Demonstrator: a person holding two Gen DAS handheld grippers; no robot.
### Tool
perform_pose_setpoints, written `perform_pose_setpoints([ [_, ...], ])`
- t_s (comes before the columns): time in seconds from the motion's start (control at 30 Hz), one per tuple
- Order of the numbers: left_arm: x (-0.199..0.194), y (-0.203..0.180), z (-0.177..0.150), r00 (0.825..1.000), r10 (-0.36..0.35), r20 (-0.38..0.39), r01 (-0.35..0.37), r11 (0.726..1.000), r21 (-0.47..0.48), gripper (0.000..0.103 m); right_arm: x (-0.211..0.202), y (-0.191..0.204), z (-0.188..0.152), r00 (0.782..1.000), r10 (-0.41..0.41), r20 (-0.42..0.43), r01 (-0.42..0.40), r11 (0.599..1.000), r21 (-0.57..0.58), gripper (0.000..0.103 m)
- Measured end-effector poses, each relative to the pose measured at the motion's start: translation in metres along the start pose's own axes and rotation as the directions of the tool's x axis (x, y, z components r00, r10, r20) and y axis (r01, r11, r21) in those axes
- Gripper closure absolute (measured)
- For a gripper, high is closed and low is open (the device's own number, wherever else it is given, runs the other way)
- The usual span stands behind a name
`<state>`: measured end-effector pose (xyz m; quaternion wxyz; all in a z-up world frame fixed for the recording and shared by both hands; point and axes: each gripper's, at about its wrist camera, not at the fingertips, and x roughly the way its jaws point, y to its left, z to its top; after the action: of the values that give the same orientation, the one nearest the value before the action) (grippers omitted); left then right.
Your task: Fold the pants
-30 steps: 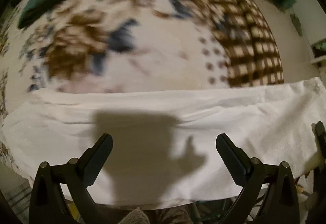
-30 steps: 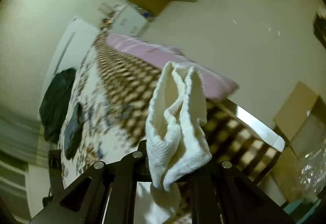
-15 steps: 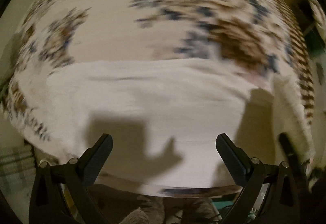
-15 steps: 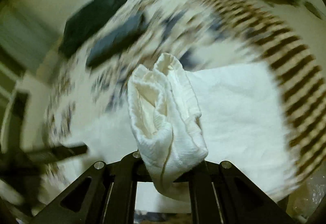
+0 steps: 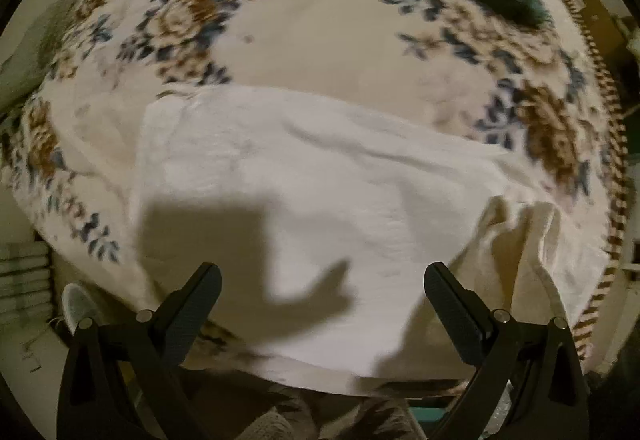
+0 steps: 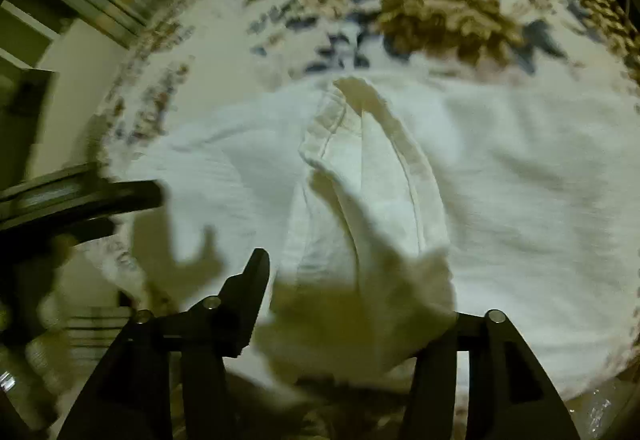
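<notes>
Across the lower middle of both frames, white pants point(image 5: 320, 207) lie on the floral bed point(image 5: 304, 39), one end doubled over; left claw point(image 5: 322, 300) gapes empty, right claw point(image 6: 352, 304) spread apart, fabric draped between, likely for release.

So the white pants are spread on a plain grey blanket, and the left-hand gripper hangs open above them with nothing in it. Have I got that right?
Nearly. The blanket isn't plain grey: it is cream with brown and blue flowers, as the left wrist view shows. The rest holds: the white pants lie spread on it, and the left gripper hangs open above them, holding nothing.
</notes>
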<state>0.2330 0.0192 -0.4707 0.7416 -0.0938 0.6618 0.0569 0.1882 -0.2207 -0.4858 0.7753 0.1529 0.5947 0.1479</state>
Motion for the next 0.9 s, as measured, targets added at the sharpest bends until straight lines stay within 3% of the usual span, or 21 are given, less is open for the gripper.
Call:
perform_pose_setpoints([
  [0.2, 0.016, -0.060, 0.002, 0.985, -0.159, -0.064, 0.164, 0.983, 0.085, 0.000, -0.067, -0.078, -0.016, 0.997, -0.064, 0.045, 0.053, 0.974, 0.222, 0.044],
  [0.3, 0.040, -0.099, -0.003, 0.988, -0.125, -0.088, 0.140, 0.973, 0.182, 0.000, -0.072, -0.125, -0.023, 0.988, -0.152, -0.003, 0.146, 0.940, 0.309, 0.044],
  [0.4, 0.073, -0.128, -0.009, 0.992, -0.052, -0.116, 0.080, 0.966, 0.248, 0.002, -0.060, -0.162, -0.028, 0.988, -0.151, -0.040, 0.155, 0.905, 0.396, 0.044],
  [0.43, 0.084, -0.135, -0.011, 0.992, -0.037, -0.122, 0.069, 0.962, 0.264, 0.009, -0.058, -0.170, -0.026, 0.987, -0.154, -0.047, 0.160, 0.899, 0.407, 0.044],
  [0.5, 0.091, -0.140, -0.014, 0.991, -0.064, -0.117, 0.094, 0.958, 0.270, 0.051, -0.054, -0.188, -0.030, 0.984, -0.163, -0.066, 0.175, 0.887, 0.426, 0.044],
  [0.53, 0.089, -0.142, -0.016, 0.991, -0.084, -0.105, 0.110, 0.956, 0.271, 0.062, -0.052, -0.195, -0.033, 0.985, -0.158, -0.071, 0.173, 0.882, 0.438, 0.044],
  [0.57, 0.085, -0.142, -0.018, 0.987, -0.125, -0.100, 0.148, 0.951, 0.273, 0.089, -0.050, -0.200, -0.033, 0.986, -0.145, -0.077, 0.165, 0.882, 0.441, 0.044],
  [0.73, 0.053, -0.119, -0.026, 0.972, -0.219, -0.088, 0.233, 0.951, 0.205, 0.093, -0.044, -0.203, -0.029, 0.986, -0.137, -0.097, 0.164, 0.901, 0.401, 0.044],
  [0.9, 0.057, -0.098, -0.039, 0.976, -0.190, -0.103, 0.205, 0.965, 0.165, 0.093, -0.035, -0.191, -0.019, 0.979, -0.157, -0.132, 0.194, 0.914, 0.356, 0.044],
])
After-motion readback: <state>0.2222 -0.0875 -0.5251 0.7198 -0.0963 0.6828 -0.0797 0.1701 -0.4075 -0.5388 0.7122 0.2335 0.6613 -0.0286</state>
